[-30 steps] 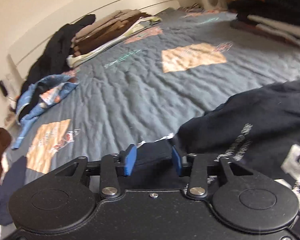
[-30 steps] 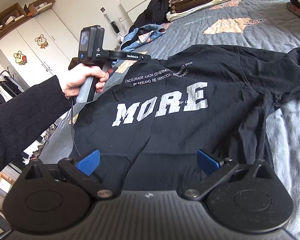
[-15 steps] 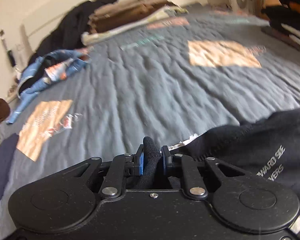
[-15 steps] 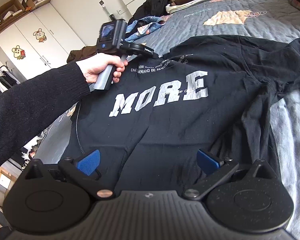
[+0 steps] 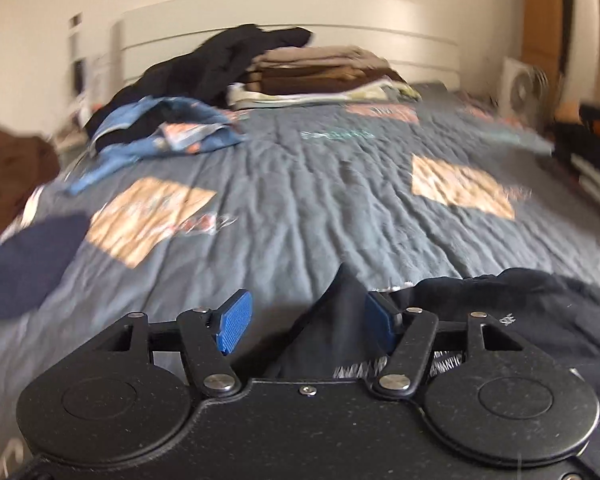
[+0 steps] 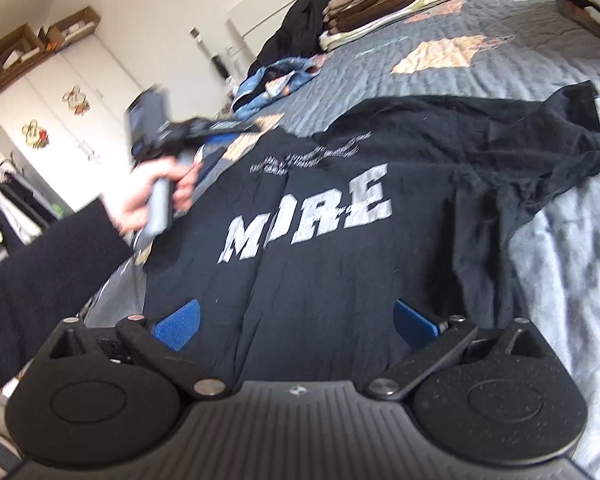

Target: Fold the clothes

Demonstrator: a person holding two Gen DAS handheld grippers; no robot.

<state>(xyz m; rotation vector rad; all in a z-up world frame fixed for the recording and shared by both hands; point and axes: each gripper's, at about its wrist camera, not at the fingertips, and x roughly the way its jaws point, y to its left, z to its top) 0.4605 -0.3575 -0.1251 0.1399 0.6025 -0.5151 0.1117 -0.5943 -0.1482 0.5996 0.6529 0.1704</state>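
A black T-shirt [image 6: 340,248] printed "MORE" lies spread on the grey quilted bed [image 6: 520,52], one sleeve bunched at the right. In the right wrist view a hand in a dark sleeve holds my left gripper [image 6: 220,128] over the shirt's left shoulder edge. In its own view my left gripper [image 5: 306,322] has its jaws opening. A peak of the black T-shirt [image 5: 340,316] stands between them, leaning on the right pad and clear of the left one. My right gripper [image 6: 296,322] hovers open over the shirt's lower part, gripping nothing.
Folded clothes [image 5: 324,76] and a black heap [image 5: 228,60] lie by the headboard, with a blue patterned garment [image 5: 168,128] in front. A brown garment [image 5: 12,168] and a navy one [image 5: 28,260] sit at the left, a fan [image 5: 520,88] and another stack [image 5: 588,140] at the right.
My left gripper closed on a fold of the shirt's edge, shifted with it and rolled level, and now its jaws stand apart again. The right gripper stayed put and open.
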